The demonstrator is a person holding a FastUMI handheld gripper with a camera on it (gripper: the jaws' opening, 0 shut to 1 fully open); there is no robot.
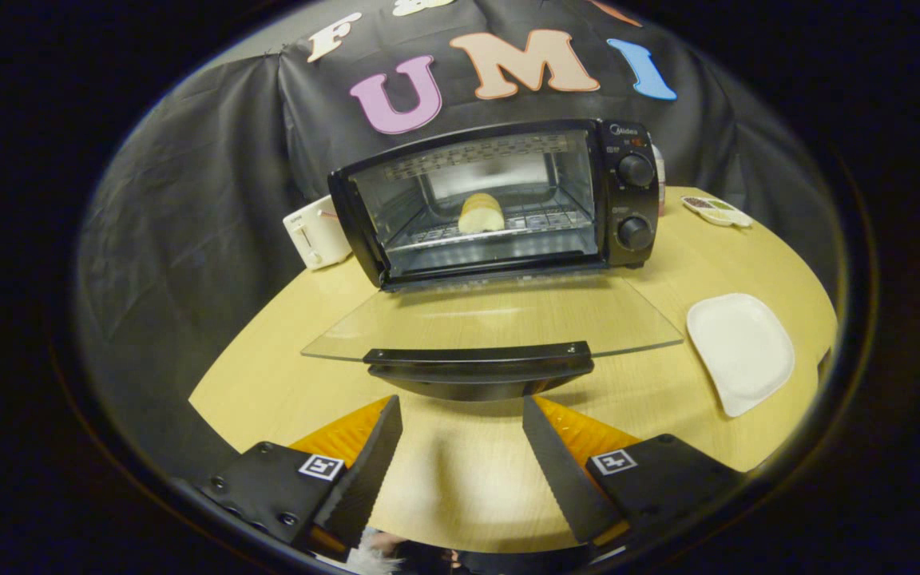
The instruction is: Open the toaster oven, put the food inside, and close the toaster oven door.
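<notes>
At the bottom of the frame the gripper (461,435) is seen with its two fingers spread wide and nothing held between them. Bare table (460,479) is seen through the gap. Just beyond the fingertips, at the centre of the frame, the dark handle (478,357) of the glass door (492,315) is met; the door is folded down flat, level with the table, so the oven mouth is left fully open. The spread fingers are lined up with the handle, which suggests the closing step is in hand: the door would likely be lifted from beneath or by its handle.

To the right, at mid-height, a white plate (742,350) lies empty on the table, presumably where the food was kept. Further back, in the upper middle, the toaster oven (628,200) stands, and the food (481,213), a pale rounded piece, rests on the wire rack inside. A white appliance (315,231) is set at the oven's left, and a small dish (717,210) at its far right.
</notes>
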